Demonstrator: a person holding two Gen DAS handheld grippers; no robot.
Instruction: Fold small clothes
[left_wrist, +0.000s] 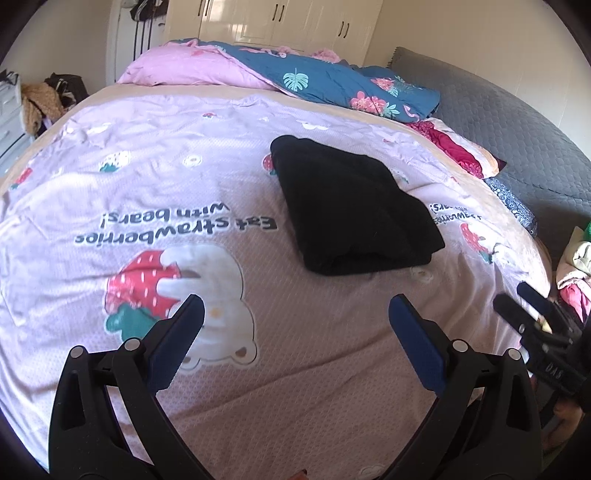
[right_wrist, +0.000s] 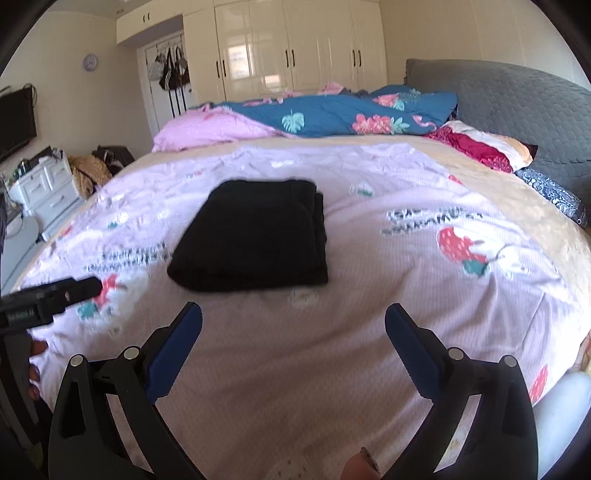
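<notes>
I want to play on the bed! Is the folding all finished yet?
Nearly, it seems. Done: the black garment lies folded in a neat stack on the pink bedspread. In hand: nothing; the left gripper and right gripper are both open and empty, apart from it. Left: maybe the heap of clothes at the bed's edge, though I can't tell.

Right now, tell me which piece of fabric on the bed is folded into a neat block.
The black garment, lying mid-bed on the strawberry sheet; the pink-and-blue quilt behind is heaped loosely.
</notes>
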